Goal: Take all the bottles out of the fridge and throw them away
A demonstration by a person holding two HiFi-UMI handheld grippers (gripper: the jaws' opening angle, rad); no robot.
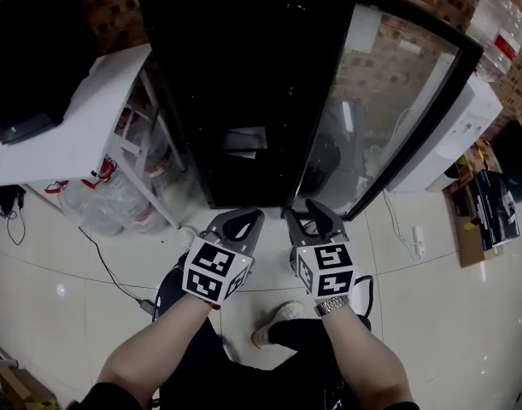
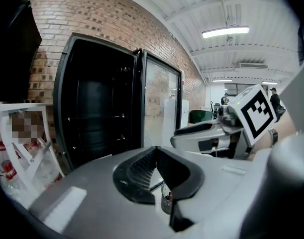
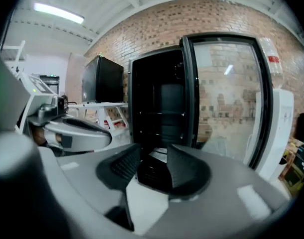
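Observation:
The black fridge stands straight ahead with its glass door swung open to the right. Its inside is dark, and I make out shelves but no bottles on them. My left gripper is held low in front of the fridge; in the left gripper view the left gripper has its tips touching and nothing in it. Just to its right, my right gripper points at the fridge's foot. In its own view the right gripper shows a gap between its jaws, with nothing in that gap.
A white table stands left of the fridge with a black box on it. Under it lies a clear bag of plastic bottles. A white water dispenser stands right of the door, with boxes beyond. My foot is on the tiled floor.

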